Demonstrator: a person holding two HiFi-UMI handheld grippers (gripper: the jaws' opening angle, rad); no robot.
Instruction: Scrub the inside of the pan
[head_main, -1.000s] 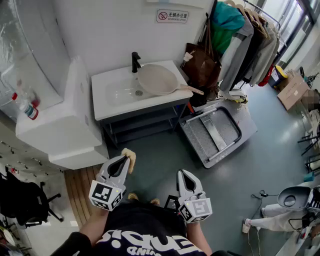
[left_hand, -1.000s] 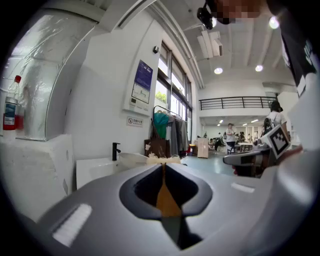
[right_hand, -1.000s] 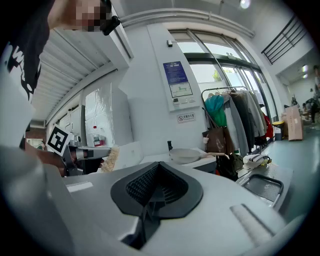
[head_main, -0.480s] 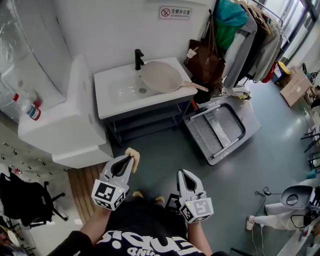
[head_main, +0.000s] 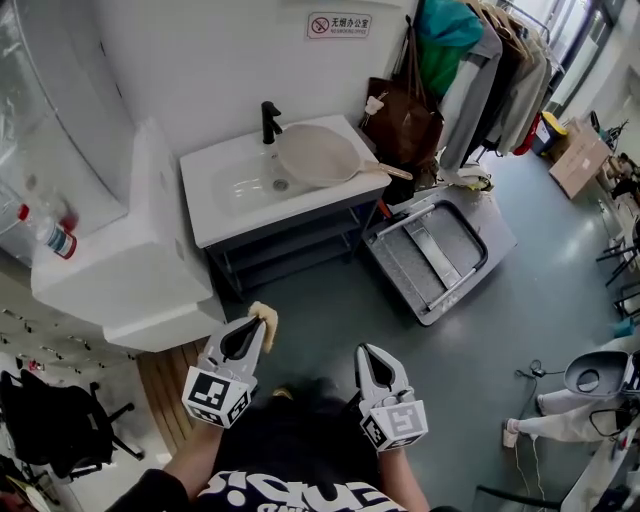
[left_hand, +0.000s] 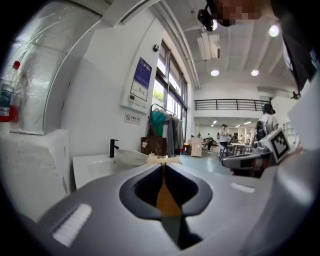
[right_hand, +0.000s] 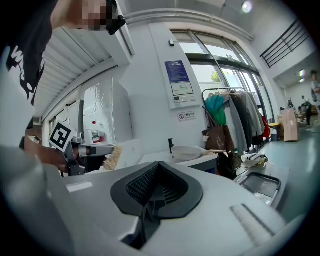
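1. Head view: one pan (head_main: 318, 156) is seen lying at the right end of the white washstand (head_main: 228, 212), just beside the black tap (head_main: 268, 121). Its handle juts past the stand's right edge toward a brown bag (head_main: 405, 128).
2. Open grey floor is left between the washstand's front and both grippers. It is bounded on the left by a white foam block (head_main: 125, 265) and on the right by a trolley (head_main: 440, 255) laid flat.
3. Counted: one pan, one tap, one red-capped bottle (head_main: 50, 238), one scrub pad, two grippers.
4. The left gripper (head_main: 255, 326) is held low, well apart from the pan. Its jaws are clamped on a tan scrub pad (head_main: 265, 320), and frayed fibres are pushed out past the tips.
5. The right gripper (head_main: 367, 352) is held beside it — jaws pressed together, nothing between them.
6. Whether the pan's rim touches the tap cannot be told. The forearms are cut off at the bottom edge, and the bottle is partly blurred behind a plastic sheet.
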